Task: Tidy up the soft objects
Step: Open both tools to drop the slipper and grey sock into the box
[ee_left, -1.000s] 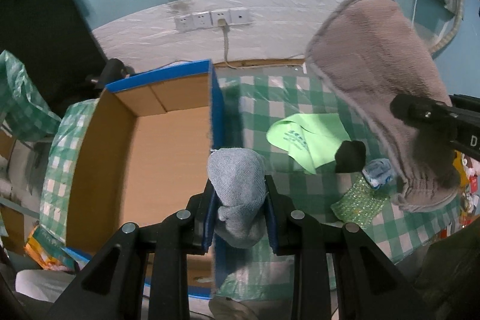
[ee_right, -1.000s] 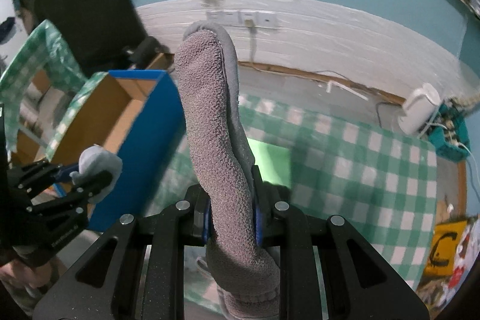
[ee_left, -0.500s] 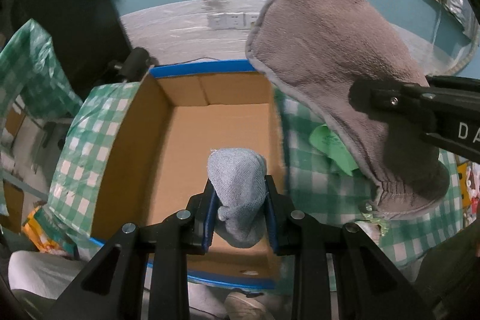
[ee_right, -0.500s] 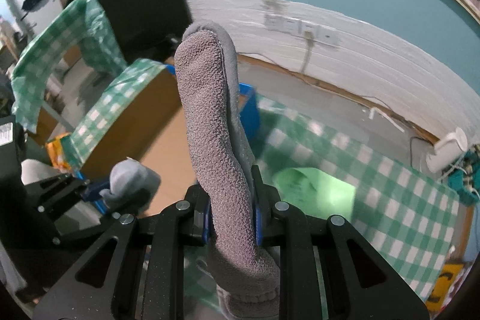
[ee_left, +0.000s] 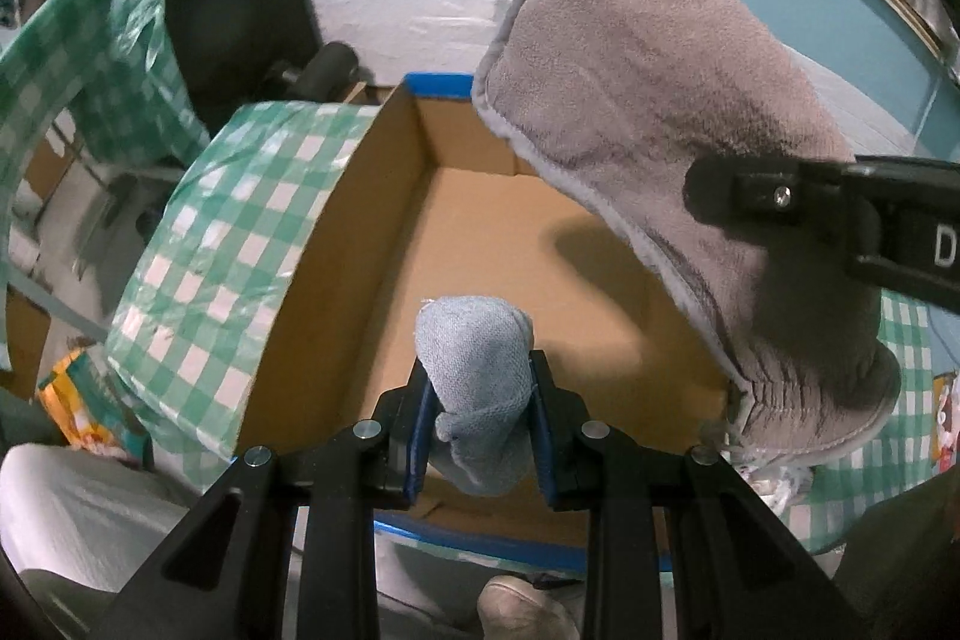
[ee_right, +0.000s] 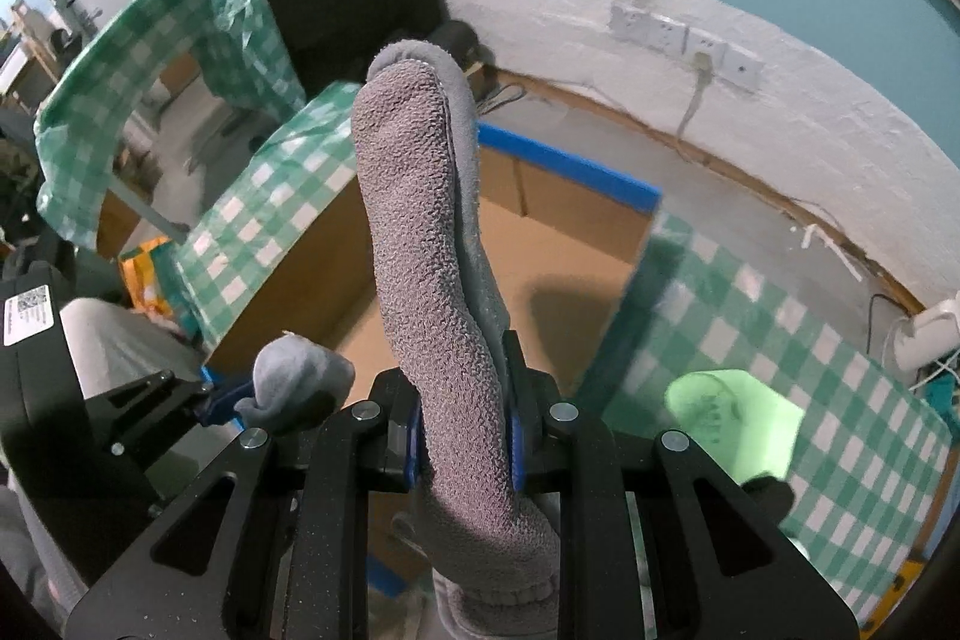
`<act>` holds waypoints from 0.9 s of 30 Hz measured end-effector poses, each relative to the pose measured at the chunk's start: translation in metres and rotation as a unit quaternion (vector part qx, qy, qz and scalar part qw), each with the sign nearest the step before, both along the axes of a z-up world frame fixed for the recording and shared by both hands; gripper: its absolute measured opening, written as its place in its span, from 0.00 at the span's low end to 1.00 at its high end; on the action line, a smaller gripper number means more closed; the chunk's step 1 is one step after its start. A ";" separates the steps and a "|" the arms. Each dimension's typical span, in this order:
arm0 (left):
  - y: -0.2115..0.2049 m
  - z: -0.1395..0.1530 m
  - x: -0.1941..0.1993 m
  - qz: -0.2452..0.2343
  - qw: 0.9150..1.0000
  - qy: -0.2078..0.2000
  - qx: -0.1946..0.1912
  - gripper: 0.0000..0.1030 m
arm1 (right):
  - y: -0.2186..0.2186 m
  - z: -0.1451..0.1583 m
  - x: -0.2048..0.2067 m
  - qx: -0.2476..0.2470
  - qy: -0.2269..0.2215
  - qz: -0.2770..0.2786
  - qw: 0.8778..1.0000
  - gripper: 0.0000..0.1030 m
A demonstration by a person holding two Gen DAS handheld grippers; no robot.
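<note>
My left gripper point(ee_left: 478, 415) is shut on a small light-blue sock point(ee_left: 474, 370) and holds it above the near end of an open cardboard box point(ee_left: 480, 232) with blue-taped edges. My right gripper point(ee_right: 465, 439) is shut on a large grey fleece slipper point(ee_right: 420, 232) that stands up between its fingers, over the same box point(ee_right: 540, 268). In the left wrist view the slipper point(ee_left: 660, 112) hangs over the box's right side. In the right wrist view the left gripper with the sock point(ee_right: 297, 385) is at lower left. The box floor looks bare.
A green-and-white checked cloth point(ee_right: 780, 340) covers the table right of the box, with a light-green cloth point(ee_right: 732, 418) on it. More checked plastic point(ee_left: 228, 244) drapes left of the box. A white wall strip with sockets point(ee_right: 684, 40) runs behind.
Both grippers have moved left from over the table to over the box, still holding the sock and the slipper. The box now fills the middle of both views.
</note>
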State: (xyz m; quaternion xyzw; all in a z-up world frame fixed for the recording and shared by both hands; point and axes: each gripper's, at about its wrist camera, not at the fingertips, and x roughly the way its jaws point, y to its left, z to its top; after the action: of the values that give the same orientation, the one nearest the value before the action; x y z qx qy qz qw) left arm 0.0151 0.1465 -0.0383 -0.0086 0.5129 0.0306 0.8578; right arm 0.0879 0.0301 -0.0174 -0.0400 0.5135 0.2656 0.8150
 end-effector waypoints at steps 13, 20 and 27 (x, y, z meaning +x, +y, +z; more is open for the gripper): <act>0.019 -0.009 -0.001 0.035 0.999 0.011 0.021 0.42 | 0.028 -0.015 0.004 0.007 0.008 0.024 1.000 0.36; 0.017 -0.002 -0.002 0.036 0.999 -0.001 0.028 0.63 | 0.022 0.009 -0.002 0.029 -0.036 0.012 0.999 0.66; 0.014 0.008 -0.006 0.029 0.999 -0.018 0.013 0.69 | 0.010 0.023 -0.006 0.030 -0.050 -0.001 0.998 0.66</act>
State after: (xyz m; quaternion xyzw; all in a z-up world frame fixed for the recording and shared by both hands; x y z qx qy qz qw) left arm 0.0096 0.1606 -0.0299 -0.0129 0.4962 0.0623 0.8659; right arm 0.0820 0.0397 0.0056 -0.0287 0.4641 0.2779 0.8406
